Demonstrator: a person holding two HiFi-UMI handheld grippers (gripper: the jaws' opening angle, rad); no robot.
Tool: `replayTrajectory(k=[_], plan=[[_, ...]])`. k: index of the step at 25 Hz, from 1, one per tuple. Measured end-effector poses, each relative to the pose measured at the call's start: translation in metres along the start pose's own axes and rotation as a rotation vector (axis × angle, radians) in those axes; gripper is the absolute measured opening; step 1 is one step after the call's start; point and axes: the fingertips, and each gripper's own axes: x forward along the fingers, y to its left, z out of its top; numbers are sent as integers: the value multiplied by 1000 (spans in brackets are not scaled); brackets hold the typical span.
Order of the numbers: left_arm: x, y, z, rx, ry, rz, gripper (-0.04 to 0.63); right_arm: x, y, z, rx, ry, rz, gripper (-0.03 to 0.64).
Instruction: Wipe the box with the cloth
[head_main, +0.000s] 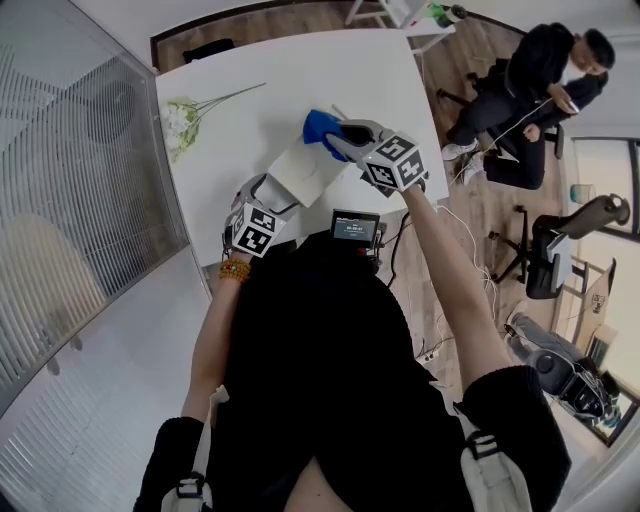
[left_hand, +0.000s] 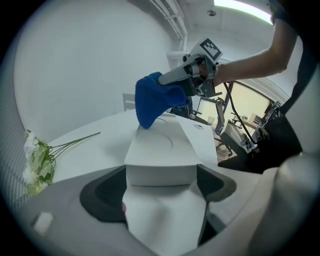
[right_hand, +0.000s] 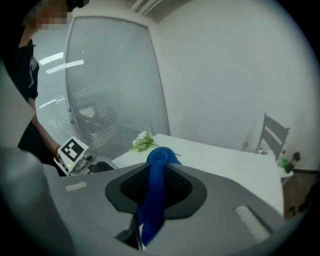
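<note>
A white box (left_hand: 162, 152) lies on the white table, its near end clamped between the jaws of my left gripper (left_hand: 160, 192). In the head view the box (head_main: 305, 168) runs from my left gripper (head_main: 268, 192) up to the right. My right gripper (right_hand: 156, 187) is shut on a blue cloth (right_hand: 156, 195) that bunches out past its tips. In the head view my right gripper (head_main: 345, 140) holds the blue cloth (head_main: 320, 127) over the box's far end. In the left gripper view the cloth (left_hand: 152, 100) hangs just above the box's far end, its tip close to the lid.
White flowers with long green stems (head_main: 185, 118) lie on the round white table (head_main: 290, 70) at the left. A small screen device (head_main: 355, 227) sits at the table's near edge. A seated person (head_main: 530, 85) and office chairs (head_main: 550, 250) are off to the right. A glass wall (head_main: 70, 170) stands left.
</note>
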Motion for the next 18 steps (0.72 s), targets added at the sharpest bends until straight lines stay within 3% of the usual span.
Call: replayTrajectory(k=[4, 7, 13, 18], plan=[[-2, -3, 3, -2, 2, 2, 557, -27, -54, -5, -108, 58, -208, 92], [1, -3, 2, -1, 10, 0, 557, -29, -79, -20, -189, 137, -305, 92], [3, -9, 4, -1, 30, -1, 557, 0, -81, -71, -415, 340, -339, 94], [2, -9, 5, -1, 40, -2, 557, 10, -80, -84, -365, 317, -342, 97]])
